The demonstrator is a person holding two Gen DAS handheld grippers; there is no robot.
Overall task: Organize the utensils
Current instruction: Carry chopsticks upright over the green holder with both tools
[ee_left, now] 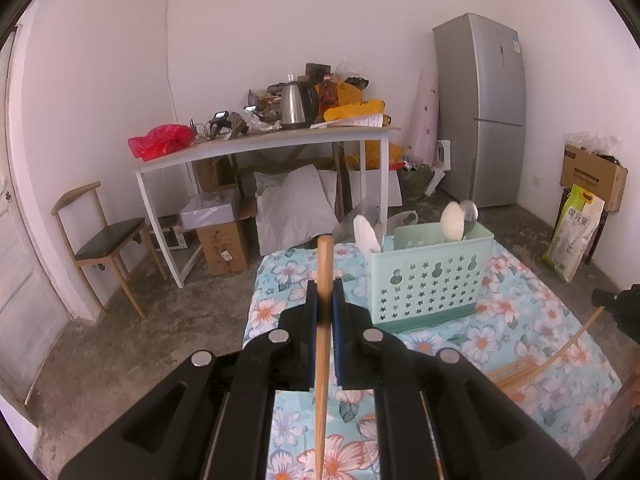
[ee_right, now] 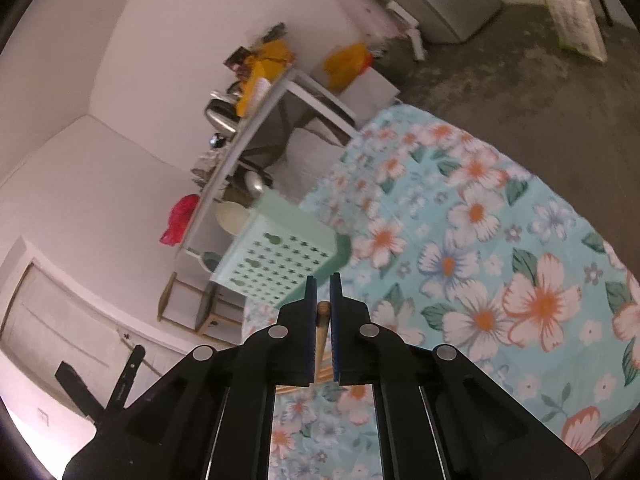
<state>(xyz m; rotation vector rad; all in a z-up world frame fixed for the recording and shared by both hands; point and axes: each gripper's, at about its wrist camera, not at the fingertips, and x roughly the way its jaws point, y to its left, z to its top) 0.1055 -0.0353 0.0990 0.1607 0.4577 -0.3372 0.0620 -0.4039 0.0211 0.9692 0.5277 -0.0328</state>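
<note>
My left gripper (ee_left: pixel 325 284) is shut on a wooden chopstick (ee_left: pixel 323 360) that runs up between its pads, its tip poking out ahead. Just right of it, a mint-green perforated utensil holder (ee_left: pixel 432 280) stands on the floral tablecloth (ee_left: pixel 500 340) with white spoons (ee_left: pixel 452 222) and a metal spoon (ee_left: pixel 469 211) in it. Several more chopsticks (ee_left: pixel 520 370) lie on the cloth at the right. My right gripper (ee_right: pixel 323 280) is shut on another chopstick's (ee_right: pixel 321 332) end, raised over the cloth (ee_right: pixel 480 240), with the holder (ee_right: pixel 276 260) a little ahead of it. That view is tilted.
Behind the floral table stands a white desk (ee_left: pixel 260 148) piled with a kettle, bags and clutter. Around the room are a wooden chair (ee_left: pixel 108 240), a grey fridge (ee_left: pixel 484 108), boxes and a sack. A dark shape (ee_left: pixel 618 308) shows at the right edge.
</note>
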